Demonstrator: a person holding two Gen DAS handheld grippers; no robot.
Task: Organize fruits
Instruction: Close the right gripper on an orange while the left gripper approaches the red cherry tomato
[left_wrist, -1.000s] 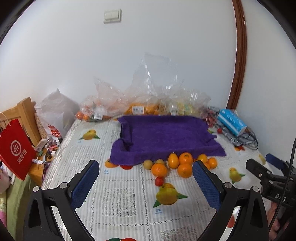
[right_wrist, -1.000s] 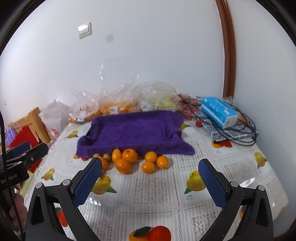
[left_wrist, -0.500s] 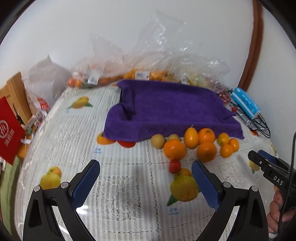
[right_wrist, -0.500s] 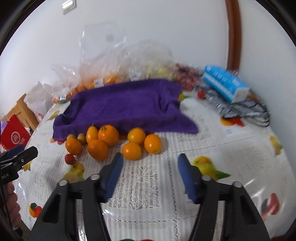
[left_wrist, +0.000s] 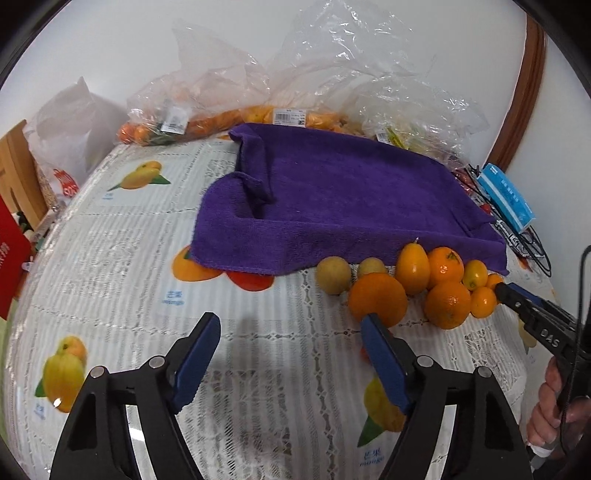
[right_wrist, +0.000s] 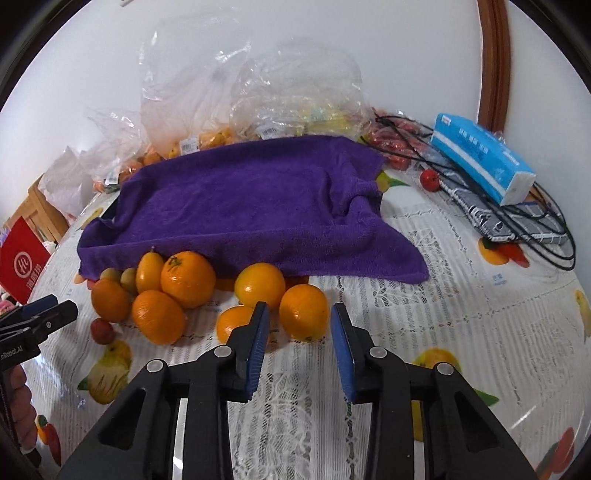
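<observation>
Several oranges and smaller yellow fruits lie in a cluster on the fruit-print tablecloth, along the front edge of a purple towel. My right gripper has its narrow jaws around a small orange at the cluster's right end, pads against its sides. From the left wrist view that gripper covers part of the same orange. My left gripper hovers low over bare cloth, its jaws closing with nothing between them. Its right finger stands just in front of a large orange.
Clear plastic bags of fruit line the wall behind the towel. A blue tissue pack and black cables lie at the right. A small red fruit sits left of the cluster. A red paper bag stands off the left edge.
Both grippers came down and forward toward the fruit. The right jaws went from wide open to narrow around the small orange. The left jaws narrowed part way.
</observation>
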